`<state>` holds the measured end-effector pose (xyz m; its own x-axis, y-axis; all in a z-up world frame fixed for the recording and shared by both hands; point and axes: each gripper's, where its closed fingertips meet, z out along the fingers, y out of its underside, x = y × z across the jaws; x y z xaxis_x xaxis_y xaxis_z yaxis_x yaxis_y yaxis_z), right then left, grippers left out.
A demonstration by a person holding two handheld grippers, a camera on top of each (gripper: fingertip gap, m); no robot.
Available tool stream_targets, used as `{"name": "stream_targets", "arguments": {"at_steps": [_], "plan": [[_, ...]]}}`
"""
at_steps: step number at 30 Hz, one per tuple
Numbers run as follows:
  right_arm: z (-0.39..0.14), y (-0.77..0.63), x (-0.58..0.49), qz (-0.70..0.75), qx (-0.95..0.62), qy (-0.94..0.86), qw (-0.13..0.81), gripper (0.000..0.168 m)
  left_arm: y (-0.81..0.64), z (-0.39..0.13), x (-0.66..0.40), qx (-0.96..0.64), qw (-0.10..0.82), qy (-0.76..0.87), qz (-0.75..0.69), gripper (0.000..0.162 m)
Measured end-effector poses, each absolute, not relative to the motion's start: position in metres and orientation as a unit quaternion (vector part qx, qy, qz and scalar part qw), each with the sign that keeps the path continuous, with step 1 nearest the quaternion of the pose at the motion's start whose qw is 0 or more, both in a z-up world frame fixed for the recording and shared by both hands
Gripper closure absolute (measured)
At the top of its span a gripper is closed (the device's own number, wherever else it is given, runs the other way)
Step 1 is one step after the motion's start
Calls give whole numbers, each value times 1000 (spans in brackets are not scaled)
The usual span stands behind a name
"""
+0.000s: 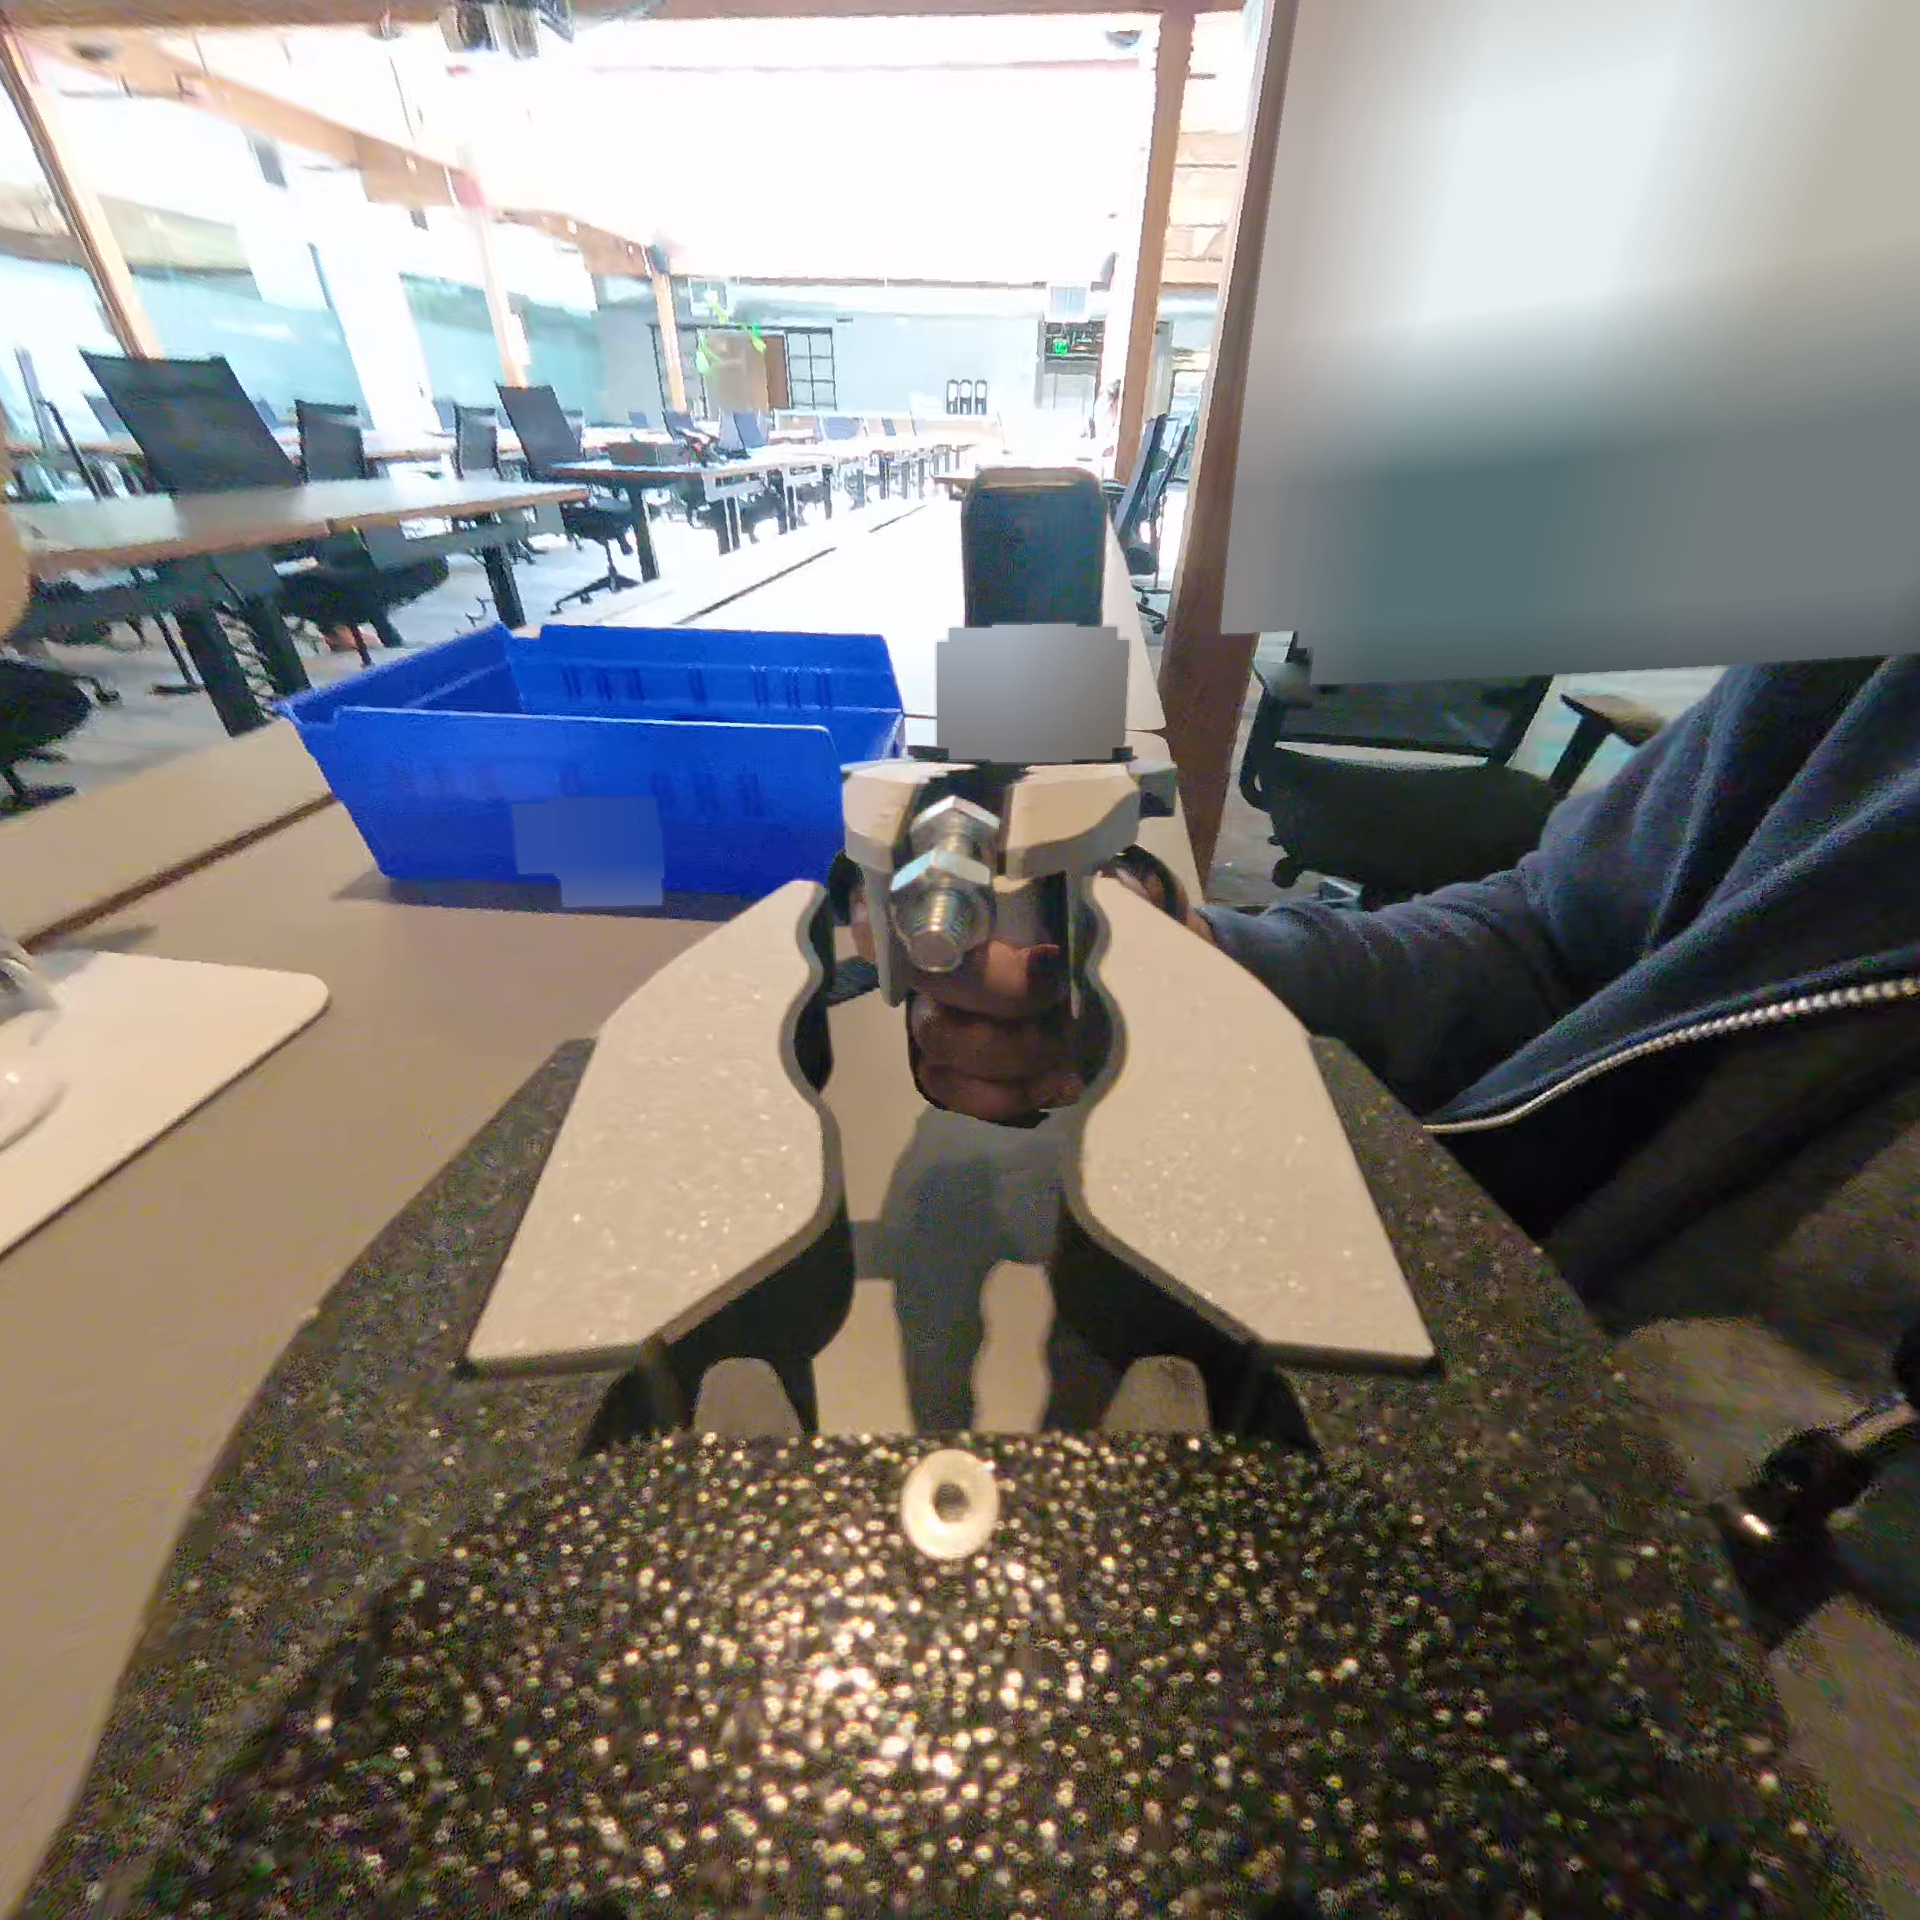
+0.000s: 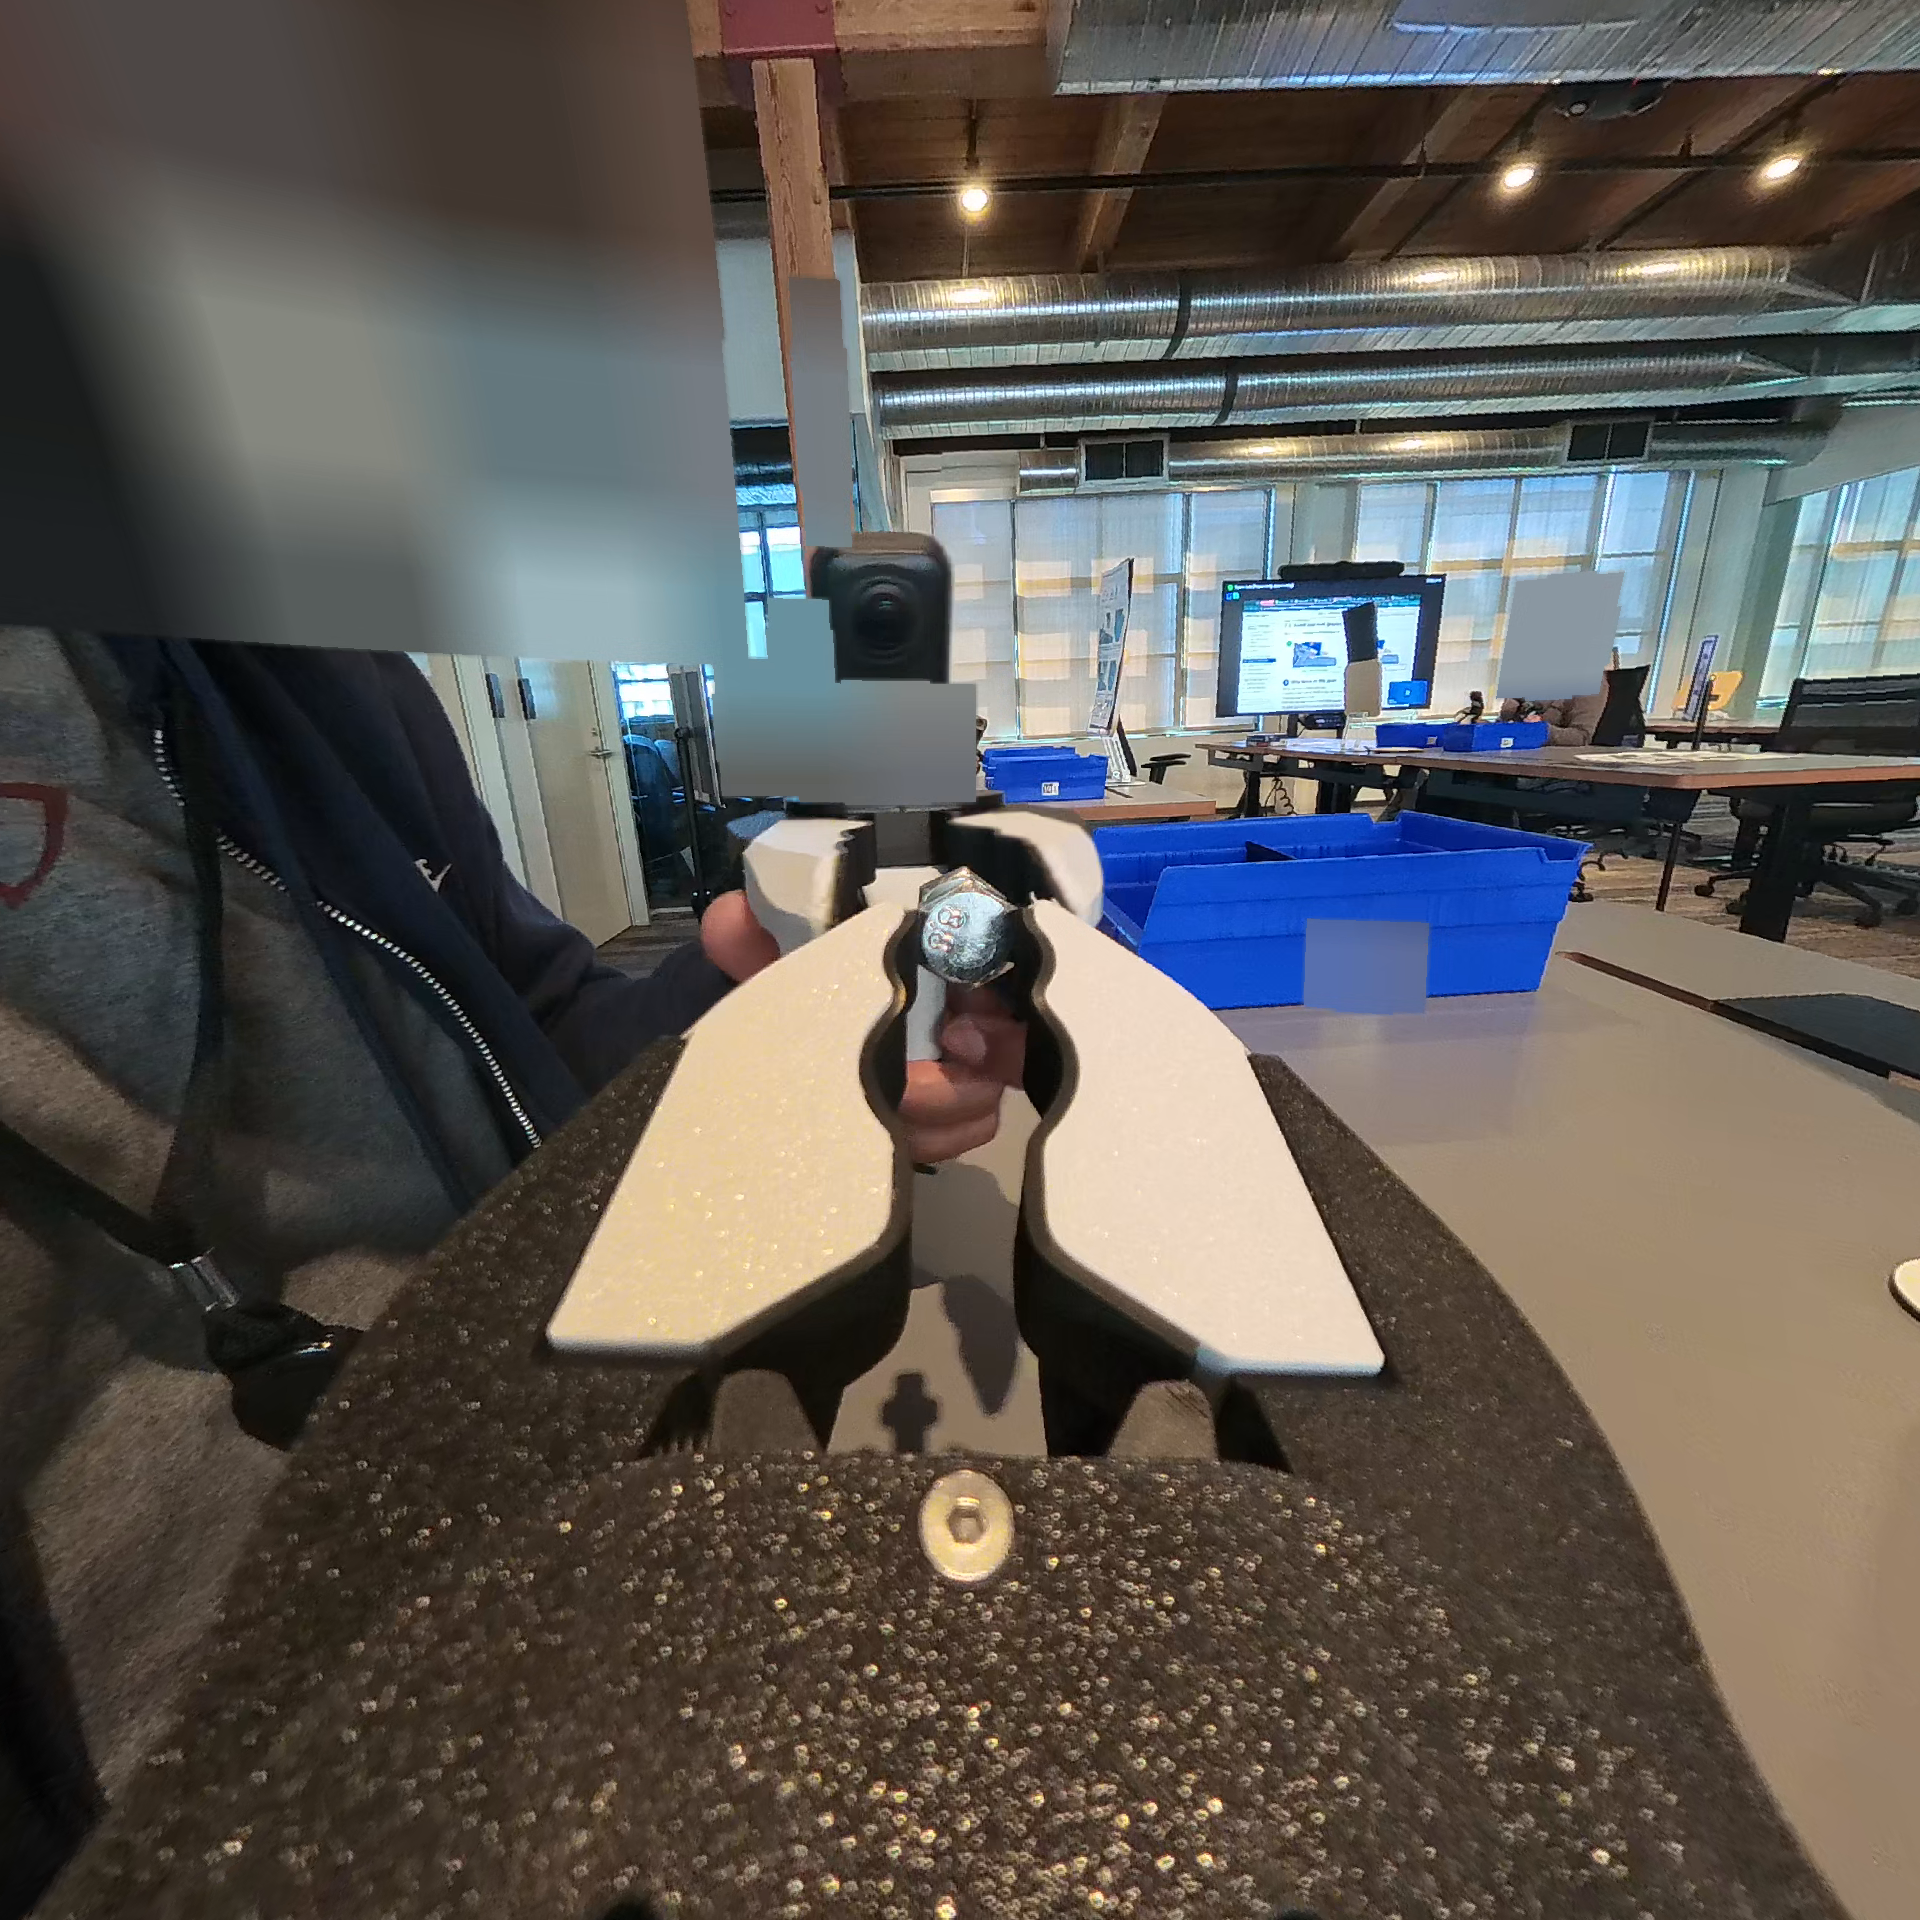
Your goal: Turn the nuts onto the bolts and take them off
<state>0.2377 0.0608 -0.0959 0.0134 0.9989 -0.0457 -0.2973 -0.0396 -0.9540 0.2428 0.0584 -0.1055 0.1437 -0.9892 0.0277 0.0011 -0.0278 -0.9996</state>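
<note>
In the right wrist view my right gripper (image 2: 964,928) is shut on the hex head of a steel bolt (image 2: 958,932) and holds it in the air above the table. In the left wrist view the bolt's threaded end (image 1: 935,930) points at the camera, with a hex nut (image 1: 940,876) partway along the thread, held in the right gripper (image 1: 977,831). My left gripper (image 1: 961,925) is open, its fingers (image 1: 717,1091) either side of the bolt's tip and apart from it. It faces me in the right wrist view (image 2: 914,862), jaws spread.
A blue plastic bin (image 1: 582,790) stands on the grey table (image 1: 260,1195) behind the grippers; it also shows in the right wrist view (image 2: 1340,904). A white flat base (image 1: 135,1039) lies at left. The person's dark jacket sleeve (image 1: 1558,935) is at right. My two grippers' fingertips are within a few centimetres of each other.
</note>
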Motion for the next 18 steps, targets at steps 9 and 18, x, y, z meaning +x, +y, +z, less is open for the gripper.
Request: {"name": "stream_targets", "arguments": {"at_steps": [9,18], "plan": [[-97,59,237,578,-434,-406,560,152,62,-106,242,-484,615,508,-360,145],[-95,61,239,578,-434,-399,564,152,62,-98,238,-431,674,512,-312,123]]}}
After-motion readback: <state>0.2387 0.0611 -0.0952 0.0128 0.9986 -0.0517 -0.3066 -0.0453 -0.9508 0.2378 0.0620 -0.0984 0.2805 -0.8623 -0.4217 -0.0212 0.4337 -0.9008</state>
